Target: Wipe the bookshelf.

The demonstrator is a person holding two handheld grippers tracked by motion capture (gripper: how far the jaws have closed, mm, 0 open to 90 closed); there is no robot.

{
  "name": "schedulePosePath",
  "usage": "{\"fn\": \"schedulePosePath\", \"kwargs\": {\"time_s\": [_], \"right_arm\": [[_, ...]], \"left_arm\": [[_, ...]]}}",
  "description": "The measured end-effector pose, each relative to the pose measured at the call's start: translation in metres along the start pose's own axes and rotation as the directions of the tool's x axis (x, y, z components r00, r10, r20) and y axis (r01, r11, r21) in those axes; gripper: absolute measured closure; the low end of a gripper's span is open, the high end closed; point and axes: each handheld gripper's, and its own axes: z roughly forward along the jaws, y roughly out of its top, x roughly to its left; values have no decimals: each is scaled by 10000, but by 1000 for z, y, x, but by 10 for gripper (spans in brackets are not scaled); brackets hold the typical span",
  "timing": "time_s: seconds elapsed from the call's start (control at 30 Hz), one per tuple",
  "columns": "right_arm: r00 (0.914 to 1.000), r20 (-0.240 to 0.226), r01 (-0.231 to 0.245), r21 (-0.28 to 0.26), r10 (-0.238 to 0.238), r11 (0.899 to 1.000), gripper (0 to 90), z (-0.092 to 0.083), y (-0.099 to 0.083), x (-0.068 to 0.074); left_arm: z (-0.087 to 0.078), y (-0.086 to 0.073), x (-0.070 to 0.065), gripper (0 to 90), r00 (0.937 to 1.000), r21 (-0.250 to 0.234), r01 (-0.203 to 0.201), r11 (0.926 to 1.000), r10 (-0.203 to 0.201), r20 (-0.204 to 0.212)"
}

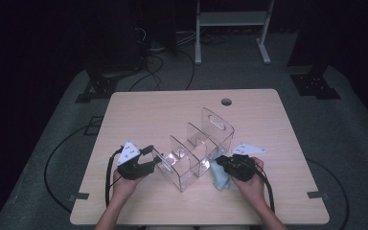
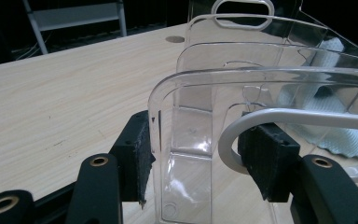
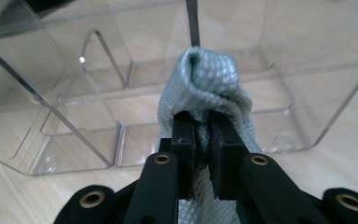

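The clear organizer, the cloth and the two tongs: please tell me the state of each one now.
Clear organizer: upright on the table, compartments empty, end wall clamped by the left tongs.
Cloth: light blue, bunched, pinched in the right tongs, pressed against the organizer's side wall.
Left tongs: shut on the organizer's end wall, one pad on each side.
Right tongs: shut on the cloth.

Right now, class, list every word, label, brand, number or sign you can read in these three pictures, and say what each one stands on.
None: no readable text stands anywhere in the three views.
The clear plastic organizer is unmarked.
The pale blue cloth shows a woven pattern, no label.
The wooden table is bare of print.
The left hand-held gripper and right hand-held gripper carry no legible marking.
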Motion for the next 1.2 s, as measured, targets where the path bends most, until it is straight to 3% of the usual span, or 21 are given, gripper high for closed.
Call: {"fn": "schedulePosePath", "kwargs": {"time_s": [0.17,0.33,0.4,0.6,0.83,1.03,1.1,1.2], "right_arm": [[9995,-145,-253,761,265,9968,809,16,-11,-4],[10000,-55,7,-154,-8,9999,810,-5,3,4],[10000,-48,77,-255,-78,9996,810,-7,4,4],[9997,-122,-195,664,204,9976,810,15,-10,-4],[10000,-16,-10,-282,9,9996,811,-8,6,1],[9995,-181,-239,828,255,9963,810,18,-10,-7],[9993,-250,-255,695,273,9973,810,13,-6,-8],[9990,-384,-227,92,230,9997,813,-2,3,-4]], "left_arm": [[0,0,0,454,10000,2,21,10000,-21,-55],[0,0,1,454,10000,-44,72,10000,-72,-15],[0,0,1,456,10000,-24,74,10000,-74,2],[0,0,0,459,10000,-1,19,10000,-19,-55],[1,0,0,460,10000,-35,84,10000,-85,-53],[1,0,0,460,9999,-21,39,10000,-39,-120],[1,0,0,460,9999,-29,61,10000,-62,-113],[1,0,-1,460,9999,-37,51,10000,-52,-146]]}}
